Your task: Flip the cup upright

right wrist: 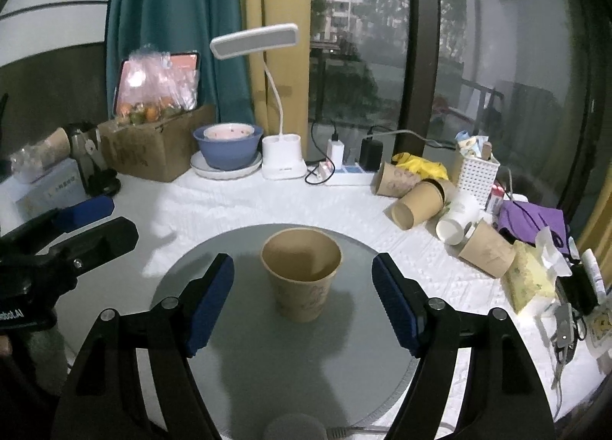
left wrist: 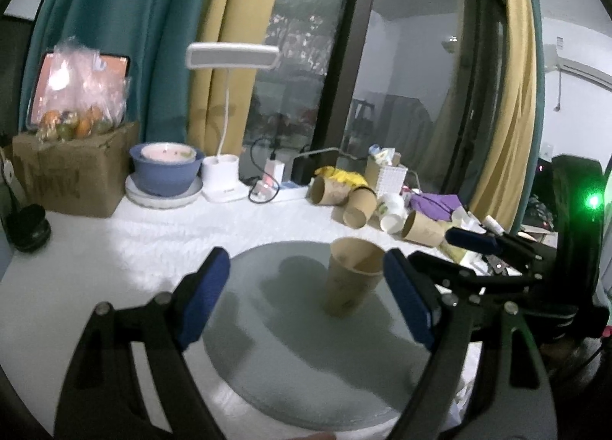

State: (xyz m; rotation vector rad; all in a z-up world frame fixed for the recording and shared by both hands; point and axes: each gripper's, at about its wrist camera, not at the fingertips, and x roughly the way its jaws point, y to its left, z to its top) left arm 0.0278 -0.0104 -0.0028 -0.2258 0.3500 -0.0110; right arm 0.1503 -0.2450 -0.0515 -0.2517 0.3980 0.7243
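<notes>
A brown paper cup point(right wrist: 302, 273) stands upright, mouth up, on a round grey mat point(right wrist: 244, 363) on the white table. It also shows in the left wrist view point(left wrist: 352, 275), a little right of centre on the mat point(left wrist: 267, 363). My right gripper point(right wrist: 302, 306) is open and empty, its blue pads on either side of the cup and apart from it. My left gripper point(left wrist: 306, 298) is open and empty, with the cup just inside its right pad. The left gripper shows at the left edge of the right wrist view point(right wrist: 76, 226), and the right gripper at the right of the left wrist view point(left wrist: 489, 249).
Several paper cups point(right wrist: 417, 203) lie on their sides at the back right beside a white basket point(right wrist: 476, 172) and a purple cloth point(right wrist: 531, 218). A desk lamp point(right wrist: 283, 157), blue bowl point(right wrist: 227, 151) and cardboard box point(right wrist: 153, 149) stand along the back.
</notes>
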